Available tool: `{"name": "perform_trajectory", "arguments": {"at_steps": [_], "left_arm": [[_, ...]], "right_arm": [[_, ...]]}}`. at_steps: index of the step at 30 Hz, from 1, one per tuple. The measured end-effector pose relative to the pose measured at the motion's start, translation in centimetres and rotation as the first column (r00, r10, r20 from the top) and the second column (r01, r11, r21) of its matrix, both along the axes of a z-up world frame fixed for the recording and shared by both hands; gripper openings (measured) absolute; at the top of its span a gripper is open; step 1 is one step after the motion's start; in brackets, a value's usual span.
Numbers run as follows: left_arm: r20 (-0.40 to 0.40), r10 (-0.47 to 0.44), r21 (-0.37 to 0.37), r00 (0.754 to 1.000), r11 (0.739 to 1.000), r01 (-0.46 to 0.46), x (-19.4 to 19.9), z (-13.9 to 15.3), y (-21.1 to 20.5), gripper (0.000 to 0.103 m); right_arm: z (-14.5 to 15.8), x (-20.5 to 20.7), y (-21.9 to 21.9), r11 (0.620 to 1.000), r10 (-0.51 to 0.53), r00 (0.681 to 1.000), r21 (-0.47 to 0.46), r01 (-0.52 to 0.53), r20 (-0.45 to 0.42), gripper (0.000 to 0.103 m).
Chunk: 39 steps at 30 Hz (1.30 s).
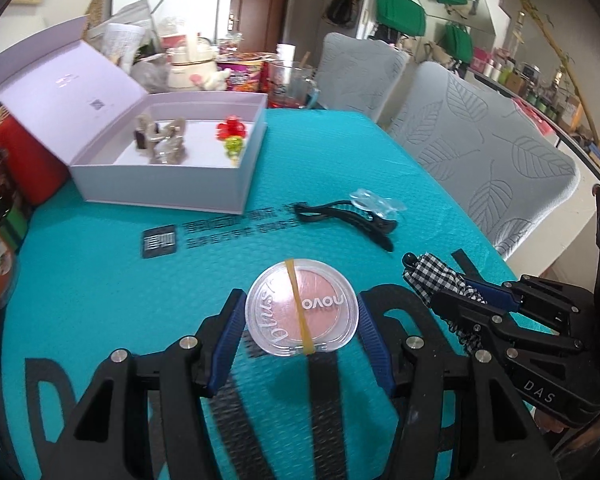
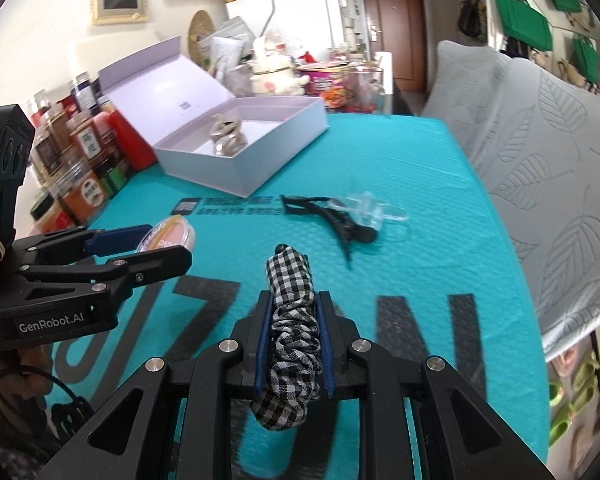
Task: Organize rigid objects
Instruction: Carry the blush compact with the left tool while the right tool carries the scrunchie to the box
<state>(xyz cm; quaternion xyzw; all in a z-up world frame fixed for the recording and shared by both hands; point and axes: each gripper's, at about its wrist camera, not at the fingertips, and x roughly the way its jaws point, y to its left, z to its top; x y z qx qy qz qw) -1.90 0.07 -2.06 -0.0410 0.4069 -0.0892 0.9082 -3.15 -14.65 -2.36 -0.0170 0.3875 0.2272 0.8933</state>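
My left gripper is shut on a round clear blush compact with a yellow rubber band, held just above the teal mat; it also shows in the right wrist view. My right gripper is shut on a black-and-white checked scrunchie, also seen in the left wrist view. An open lilac box at the far left holds grey clips and red and green trinkets. A black hair clip and a clear clip lie mid-mat.
Jars and red bottles line the table's left edge. Cluttered cups, a pot and snack bowls stand behind the box. Two grey covered chairs stand along the right side.
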Motion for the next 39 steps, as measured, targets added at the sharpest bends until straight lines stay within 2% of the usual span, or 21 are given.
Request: {"name": "perform_trajectory", "arguments": {"at_steps": [9, 21, 39], "left_arm": [[0.020, 0.087, 0.009, 0.996, 0.996, -0.087, -1.6, 0.9, 4.1, 0.055], [0.060, 0.171, 0.015, 0.984, 0.985, -0.172, -2.2, 2.6, 8.6, 0.055], [0.131, 0.149, 0.017, 0.980, 0.988, -0.152, 1.7, 6.1, 10.4, 0.055]], "right_arm": [[0.4, -0.2, 4.5, 0.994, 0.109, 0.994, 0.008, -0.109, 0.007, 0.021], [0.9, 0.3, 9.6, 0.979, 0.204, 0.979, 0.012, -0.204, 0.006, 0.021], [4.0, 3.8, 12.5, 0.965, 0.263, 0.963, -0.041, -0.261, 0.058, 0.021]]}}
